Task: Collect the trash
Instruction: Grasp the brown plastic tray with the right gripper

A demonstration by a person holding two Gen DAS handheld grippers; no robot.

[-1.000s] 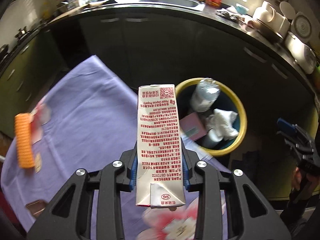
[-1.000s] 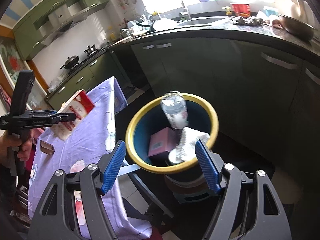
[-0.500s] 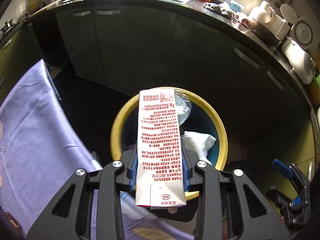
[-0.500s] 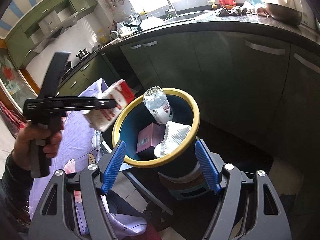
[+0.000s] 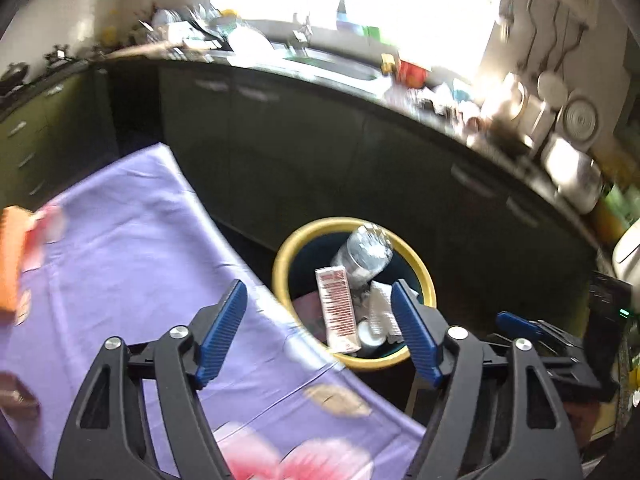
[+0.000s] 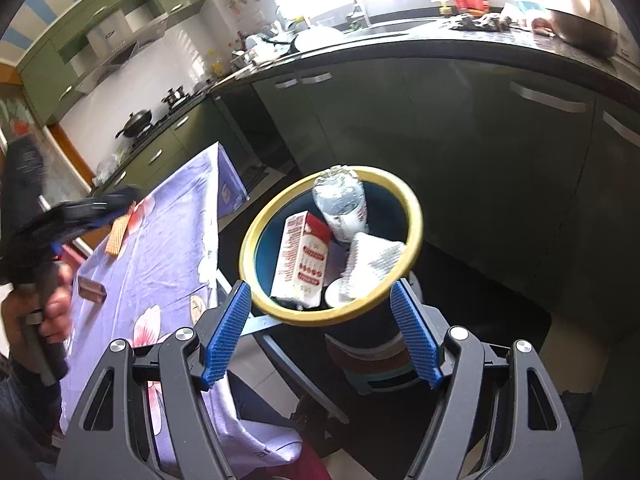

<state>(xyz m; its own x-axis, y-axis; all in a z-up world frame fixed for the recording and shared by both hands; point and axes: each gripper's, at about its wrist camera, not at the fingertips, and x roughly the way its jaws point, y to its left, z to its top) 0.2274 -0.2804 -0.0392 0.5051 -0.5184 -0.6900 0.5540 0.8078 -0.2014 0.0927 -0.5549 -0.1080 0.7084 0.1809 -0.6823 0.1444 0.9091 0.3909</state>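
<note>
The yellow-rimmed bin (image 5: 280,258) (image 6: 416,216) stands on the floor beside the table. The red-and-white carton (image 5: 337,314) (image 6: 302,266) lies inside it, leaning on the rim, with a clear plastic bottle (image 5: 364,254) (image 6: 340,200), crumpled white paper (image 5: 380,310) (image 6: 370,266) and a pink box. My left gripper (image 5: 320,332) is open and empty above the table edge, back from the bin. My right gripper (image 6: 320,332) is open and empty, near the bin's front rim.
The purple flowered tablecloth (image 5: 132,248) (image 6: 168,240) carries an orange wafer-like piece (image 5: 10,258) (image 6: 118,232) and a small brown packet (image 6: 92,290). Dark kitchen cabinets (image 6: 460,128) and a cluttered counter (image 5: 400,80) stand behind the bin.
My left gripper opened and let go of the carton, which now lies in the bin. The left gripper pulled back over the table. The right gripper stayed open.
</note>
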